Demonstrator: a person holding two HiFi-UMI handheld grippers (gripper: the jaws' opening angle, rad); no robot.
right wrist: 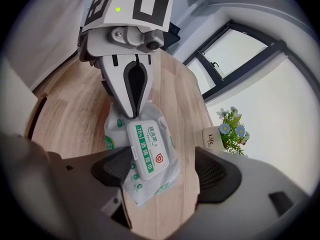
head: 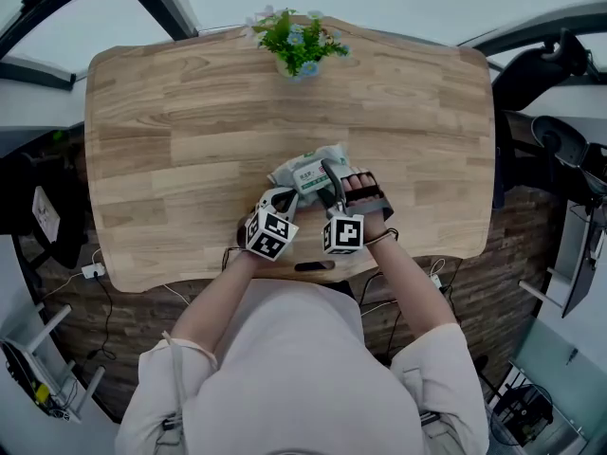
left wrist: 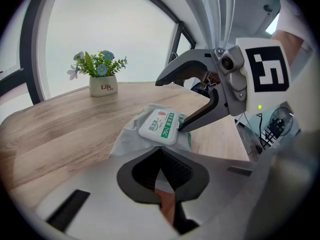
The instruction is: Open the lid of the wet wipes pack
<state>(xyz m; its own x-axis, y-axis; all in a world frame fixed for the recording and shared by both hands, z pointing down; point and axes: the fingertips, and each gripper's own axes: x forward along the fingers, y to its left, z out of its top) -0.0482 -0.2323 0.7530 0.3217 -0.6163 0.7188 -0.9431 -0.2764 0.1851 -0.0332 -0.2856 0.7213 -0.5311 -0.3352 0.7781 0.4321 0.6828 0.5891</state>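
The wet wipes pack (head: 308, 171) lies on the wooden table (head: 171, 140) near its front edge, its white lid (left wrist: 160, 125) facing up and closed. My left gripper (left wrist: 160, 171) is shut, its tips pinching the film at the pack's near end; in the right gripper view the left gripper (right wrist: 131, 113) stands over that end. My right gripper (right wrist: 165, 169) is open and straddles the lid (right wrist: 147, 149), one pad close beside the lid's small tab. Seen from the left gripper view, the right gripper (left wrist: 170, 105) has its lower finger touching the lid's edge.
A small white pot of flowers (head: 296, 45) stands at the table's far edge, also visible as the flower pot (left wrist: 103, 86) by the window. Office chairs and cables surround the table.
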